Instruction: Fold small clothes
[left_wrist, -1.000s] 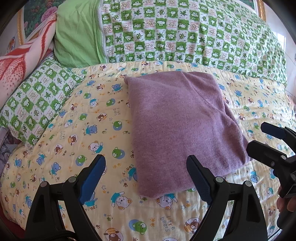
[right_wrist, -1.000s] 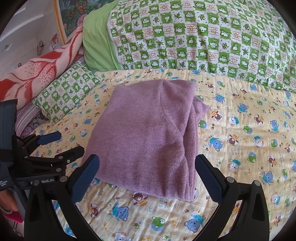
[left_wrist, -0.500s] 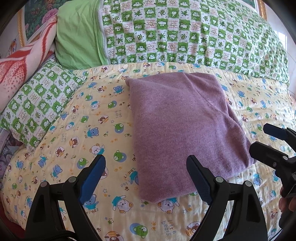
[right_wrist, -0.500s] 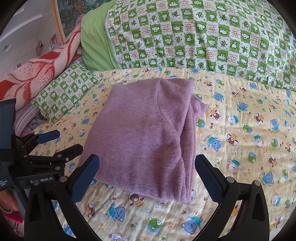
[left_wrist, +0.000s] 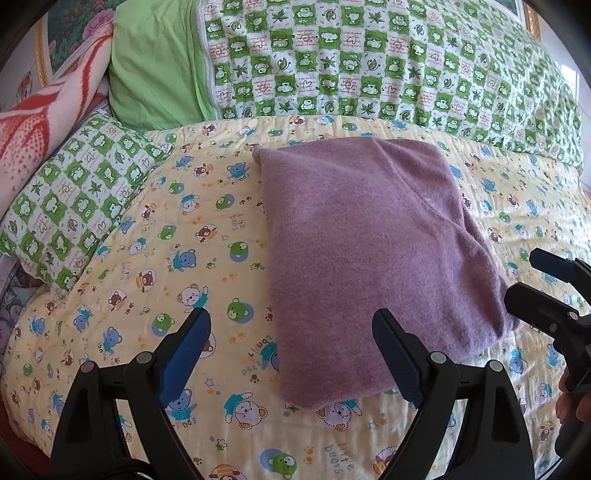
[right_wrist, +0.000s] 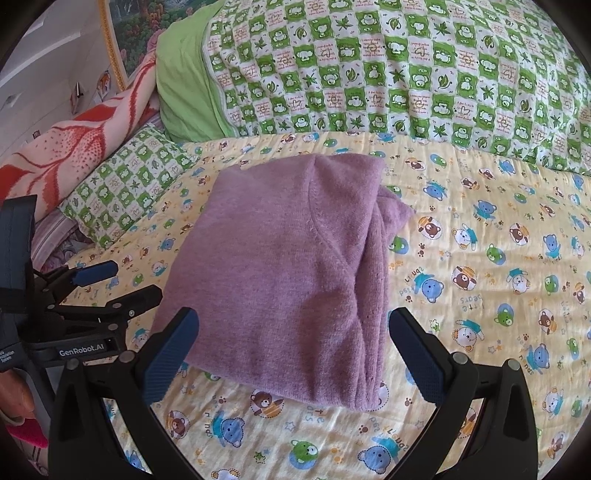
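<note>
While both tools hover empty over the bed, the left gripper (left_wrist: 291, 354) stands with its jaws spread wide, its right finger over the near-left edge of the folded purple sweater (left_wrist: 369, 258), its left finger over bare quilt. The right gripper (right_wrist: 293, 350) is likewise spread, straddling the garment's near edge without visibly touching it. Just beyond them the sweater lies flat on the bear-print quilt (right_wrist: 480, 288) as a compact rectangle, with layered edges stacked along its right side. Judged from this shape, the folding of this piece appears largely complete; the step in hand is probably a check or a final tidy. A next move, if any, would call for pinching the near edge at both corners together so the layers do not slide apart. Farther back lie a small green-checked pillow (left_wrist: 74, 199), a red-patterned blanket (right_wrist: 74, 147) and a large green-checked duvet (left_wrist: 369, 66). No containers are in view.
</note>
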